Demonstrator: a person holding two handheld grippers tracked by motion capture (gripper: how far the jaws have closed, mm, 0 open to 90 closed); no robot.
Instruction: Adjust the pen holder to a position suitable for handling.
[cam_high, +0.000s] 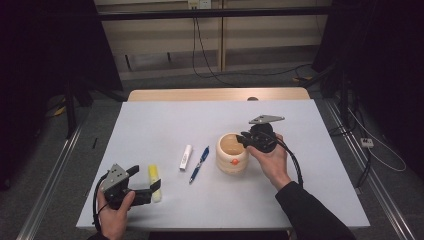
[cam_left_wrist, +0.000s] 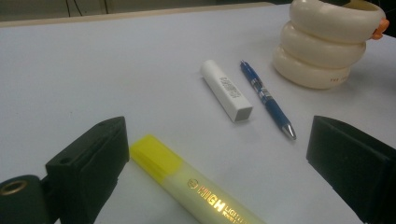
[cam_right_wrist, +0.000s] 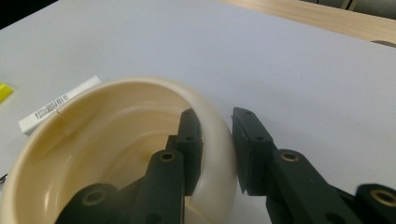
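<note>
Highlighter (cam_left_wrist: 187, 184) lies between my left hand-held gripper's (cam_left_wrist: 217, 154) wide jaws, long axis slanting toward me, while my right hand-held gripper (cam_right_wrist: 215, 149) pinches the cup (cam_right_wrist: 116, 135) rim.

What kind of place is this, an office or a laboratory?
Probably a laboratory or recording room: a bare white table stands between dark stands, loose cables run across the floor, and a person holds a cabled gripper in each hand.

Cream pot (cam_high: 232, 153) with an orange dot — yellow highlighter (cam_left_wrist: 187, 184), blue pen (cam_left_wrist: 267, 99), white tube (cam_left_wrist: 227, 90).
</note>
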